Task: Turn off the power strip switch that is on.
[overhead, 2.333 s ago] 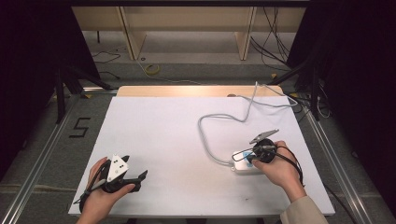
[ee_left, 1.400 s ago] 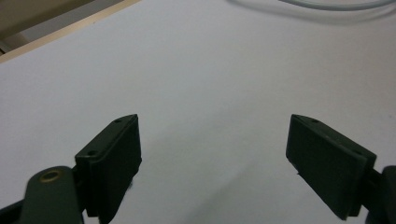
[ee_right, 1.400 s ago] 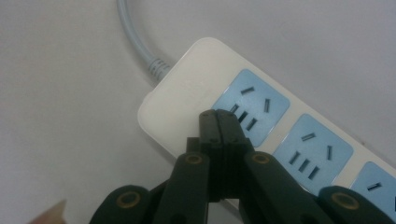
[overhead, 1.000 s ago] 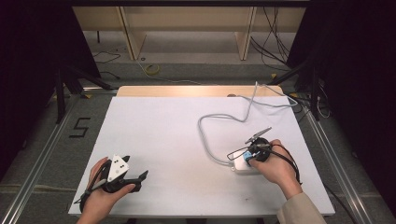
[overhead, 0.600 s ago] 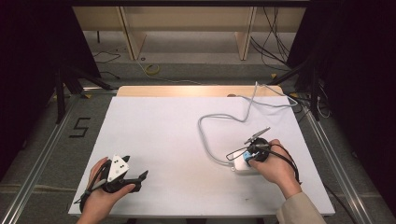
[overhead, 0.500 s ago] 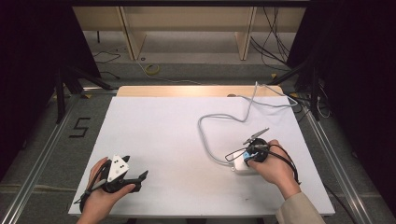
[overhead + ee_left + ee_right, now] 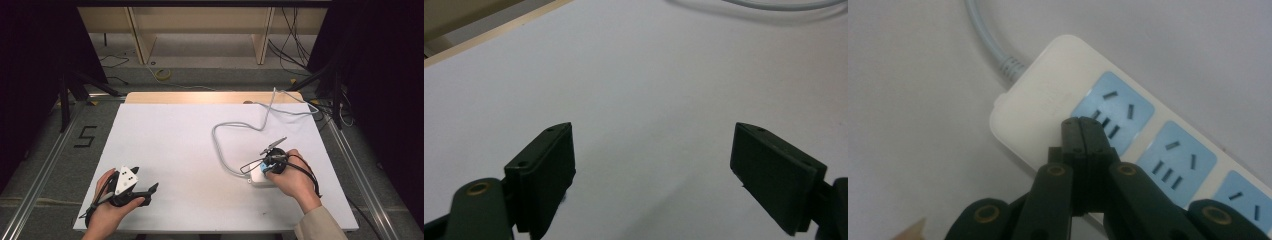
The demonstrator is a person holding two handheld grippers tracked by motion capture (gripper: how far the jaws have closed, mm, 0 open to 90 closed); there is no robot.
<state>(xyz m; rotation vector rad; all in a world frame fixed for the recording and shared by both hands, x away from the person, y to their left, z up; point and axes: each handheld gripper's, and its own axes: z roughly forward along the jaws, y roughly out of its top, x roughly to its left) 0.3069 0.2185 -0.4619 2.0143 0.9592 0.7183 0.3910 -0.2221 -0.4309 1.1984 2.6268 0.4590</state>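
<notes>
While pressing closed right gripper (image 7: 1082,131) tips onto power strip (image 7: 1048,100) at lower right, left gripper (image 7: 651,175) wide, empty; nothing plugged in yet.

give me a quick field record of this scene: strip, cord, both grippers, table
power strip: white with blue socket faces, lying flat on the table's right half
cord: grey, loops from the strip's end off toward the far edge
right gripper: fingers shut, nothing between them, tips over the strip's end socket; contact unclear
left gripper: fingers wide open, nothing between them, near the front left corner
table: white top, wood strip along the far edge
</notes>
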